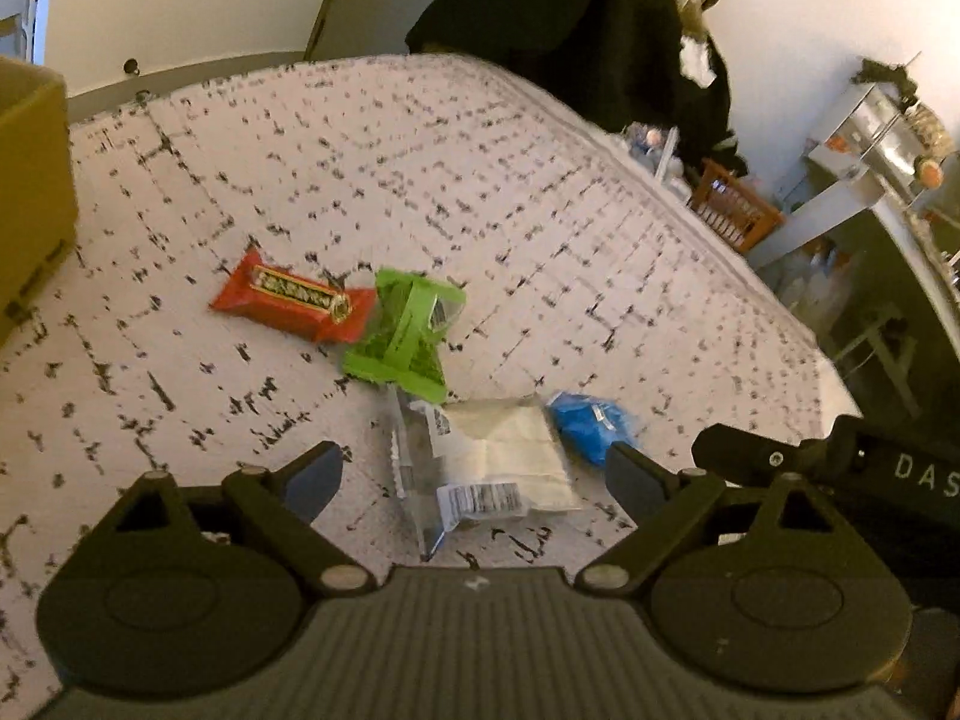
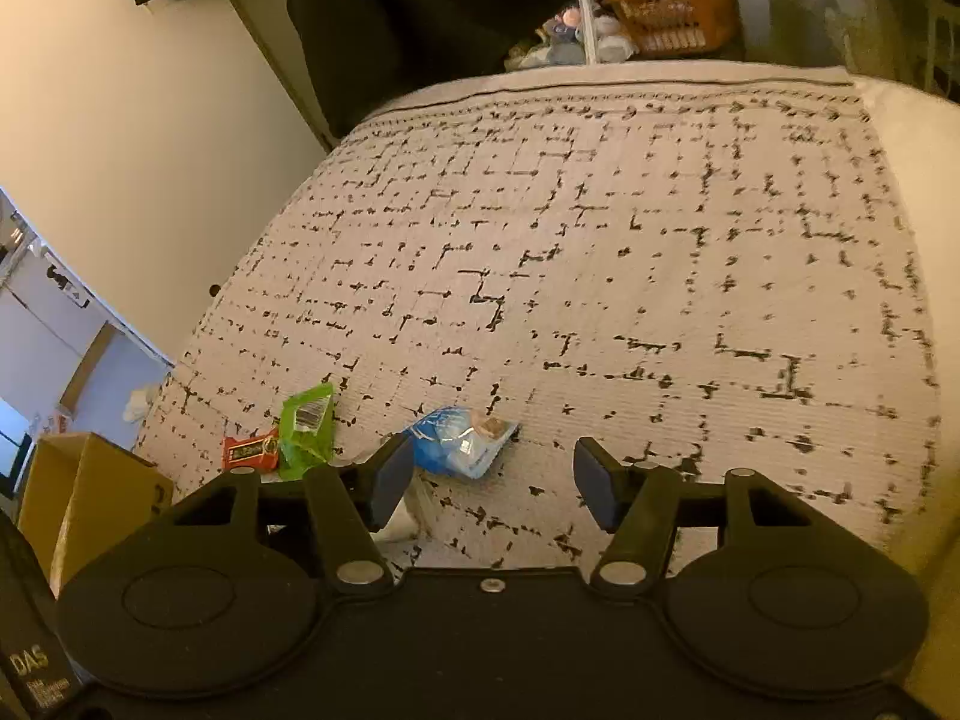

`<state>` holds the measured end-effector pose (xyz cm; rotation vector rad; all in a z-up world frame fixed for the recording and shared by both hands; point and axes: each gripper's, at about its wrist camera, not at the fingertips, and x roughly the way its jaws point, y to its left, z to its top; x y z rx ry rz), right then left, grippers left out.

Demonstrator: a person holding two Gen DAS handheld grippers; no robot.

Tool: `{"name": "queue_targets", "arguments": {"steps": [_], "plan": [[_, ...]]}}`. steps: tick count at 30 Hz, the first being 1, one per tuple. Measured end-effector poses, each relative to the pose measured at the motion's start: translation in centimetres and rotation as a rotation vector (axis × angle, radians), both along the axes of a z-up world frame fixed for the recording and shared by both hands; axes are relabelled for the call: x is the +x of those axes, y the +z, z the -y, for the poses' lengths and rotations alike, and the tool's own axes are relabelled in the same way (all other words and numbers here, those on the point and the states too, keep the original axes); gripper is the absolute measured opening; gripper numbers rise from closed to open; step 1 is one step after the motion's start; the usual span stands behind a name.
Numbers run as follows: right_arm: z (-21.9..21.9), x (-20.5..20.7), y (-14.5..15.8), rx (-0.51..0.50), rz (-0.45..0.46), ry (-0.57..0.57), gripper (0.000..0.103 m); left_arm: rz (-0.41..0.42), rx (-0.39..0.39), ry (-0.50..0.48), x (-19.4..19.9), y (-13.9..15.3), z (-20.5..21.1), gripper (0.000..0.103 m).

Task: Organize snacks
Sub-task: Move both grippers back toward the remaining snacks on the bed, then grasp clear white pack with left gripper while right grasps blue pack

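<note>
A pale bedspread (image 1: 420, 168) with black dashes is carrying everything. A cardboard box (image 1: 30, 192) is sitting at its left edge. Four snacks are lying close together: a clear packet (image 1: 498, 462), long axis running left-right, sitting below the left gripper (image 1: 474, 474), whose jaws are standing wide open around nothing; a green packet (image 1: 408, 336) leaning diagonally; a red bar (image 1: 288, 300) pointing down-right, touching the green one; and a blue packet (image 2: 462, 438) lying just ahead of the right gripper (image 2: 492, 480), half open and empty.
</note>
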<state>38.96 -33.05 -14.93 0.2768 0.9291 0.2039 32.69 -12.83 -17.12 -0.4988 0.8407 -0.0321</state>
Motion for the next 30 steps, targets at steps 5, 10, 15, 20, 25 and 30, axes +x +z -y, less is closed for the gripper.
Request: {"name": "queue_targets", "arguments": {"steps": [5, 10, 15, 20, 25, 30], "plan": [[-1.0, 1.1, -0.7, 0.003, -0.003, 0.033, 0.059, -0.011, 0.042, 0.026, 0.5, -0.6, 0.8, 0.089], [-2.3, 1.8, -1.4, -0.024, -0.012, 0.066, 0.059, -0.009, 0.035, 0.054, 0.4, -0.4, 0.3, 0.050], [-3.5, 2.1, -1.8, -0.062, -0.017, 0.072, 0.059, 0.011, 0.042, 0.039, -0.1, 0.1, 0.3, 0.038], [-4.6, 2.6, -2.2, -0.107, -0.018, 0.062, 0.058, -0.001, 0.026, 0.061, -1.0, 0.4, -0.7, 0.035], [-4.7, 1.7, -1.5, -0.125, -0.051, 0.084, 0.025, 0.009, 0.020, 0.075, -2.0, 1.6, -1.9, 0.026], [-5.1, -0.2, 0.4, -0.128, -0.017, 0.096, 0.023, 0.010, 0.001, 0.104, -3.1, 2.5, -3.0, 0.020]]}}
